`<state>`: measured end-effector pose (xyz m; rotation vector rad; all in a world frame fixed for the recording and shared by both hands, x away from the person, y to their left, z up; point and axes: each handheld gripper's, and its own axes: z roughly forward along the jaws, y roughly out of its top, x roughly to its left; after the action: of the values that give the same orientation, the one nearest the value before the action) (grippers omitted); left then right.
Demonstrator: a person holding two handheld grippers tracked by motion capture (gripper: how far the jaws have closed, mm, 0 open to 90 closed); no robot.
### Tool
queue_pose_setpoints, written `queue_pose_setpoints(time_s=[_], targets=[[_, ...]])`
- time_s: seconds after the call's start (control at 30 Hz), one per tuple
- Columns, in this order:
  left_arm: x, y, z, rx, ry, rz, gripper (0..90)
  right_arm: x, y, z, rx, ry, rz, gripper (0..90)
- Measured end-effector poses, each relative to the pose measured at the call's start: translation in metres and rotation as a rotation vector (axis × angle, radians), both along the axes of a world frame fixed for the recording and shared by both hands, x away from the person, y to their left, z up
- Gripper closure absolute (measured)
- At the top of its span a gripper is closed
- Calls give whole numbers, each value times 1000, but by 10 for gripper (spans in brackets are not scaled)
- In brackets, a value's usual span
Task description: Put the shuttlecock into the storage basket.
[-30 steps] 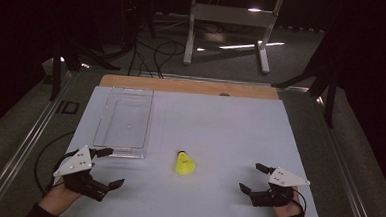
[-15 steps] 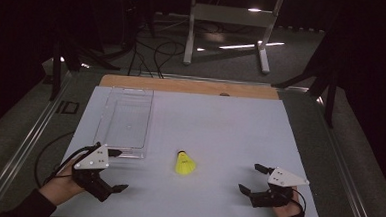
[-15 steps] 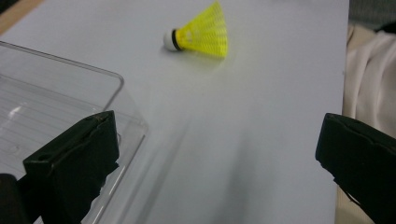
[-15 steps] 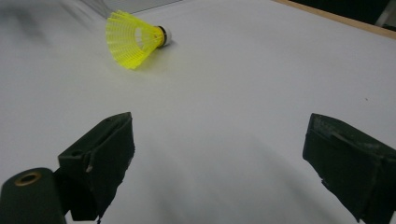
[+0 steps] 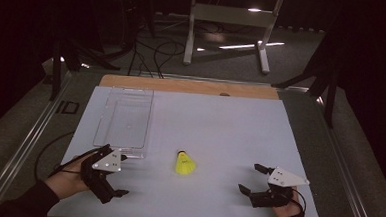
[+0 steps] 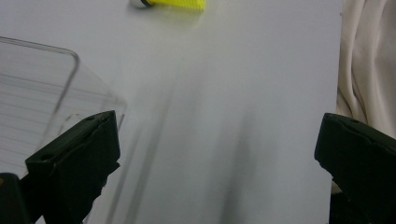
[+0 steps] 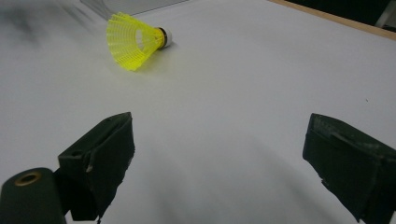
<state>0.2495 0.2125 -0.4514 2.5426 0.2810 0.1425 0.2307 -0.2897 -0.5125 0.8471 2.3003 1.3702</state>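
i'm at the approach stage here, nothing picked up yet. the yellow shuttlecock (image 5: pixel 184 164) lies on its side on the white table (image 5: pixel 230 130), near the near edge and about midway between my two tools, cork end pointing far, skirt toward me. my left gripper (image 5: pixel 111 177) sits near-left, just beside the near end of the clear tray (image 5: pixel 124 117), jaws wide apart and holding nothing; in the left gripper view the tray's corner (image 6: pixel 56 88) sits by one jaw and the shuttlecock (image 6: pixel 177 3) is at the top edge. my right gripper (image 5: pixel 251 179) rests near-right, well apart from the shuttlecock, jaws spread too and empty. in the right gripper view the shuttlecock (image 7: pixel 135 39) is ahead and off to the left, open skirt facing me.

my read: the next move is a reach in, lining the jaws either side of the skirt or the cork, then a soft close, since that mesh skirt looks easy to crush or flick away. the tray looks like the likely drop spot.
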Motion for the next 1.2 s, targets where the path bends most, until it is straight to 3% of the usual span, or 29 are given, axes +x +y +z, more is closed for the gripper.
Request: queue_pose_setpoints(time_s=[0.27,0.43,0.6,0.77,0.83,0.87,0.93,1.13,1.2], targets=[[3,-11,-3,93,37,-43,10,0,1,0,-2,4,3,91],[5,-16,-4,139,29,-75,13,0,1,-1,-1,10,3,91],[8,-26,-10,212,63,-114,13,0,2,-2,-1,10,8,91],[9,-32,-14,252,107,-160,13,0,2,-2,2,11,11,91],[9,-32,-14,252,107,-160,13,0,2,-2,4,13,12,91],[11,-35,-14,263,136,-180,14,1,2,-2,3,13,11,91],[13,-37,-12,256,143,-180,14,1,2,-2,4,13,11,91],[19,-47,-9,250,146,-215,13,1,2,-2,5,15,11,91],[19,-52,-8,269,131,-242,13,1,2,-2,6,15,11,91]])
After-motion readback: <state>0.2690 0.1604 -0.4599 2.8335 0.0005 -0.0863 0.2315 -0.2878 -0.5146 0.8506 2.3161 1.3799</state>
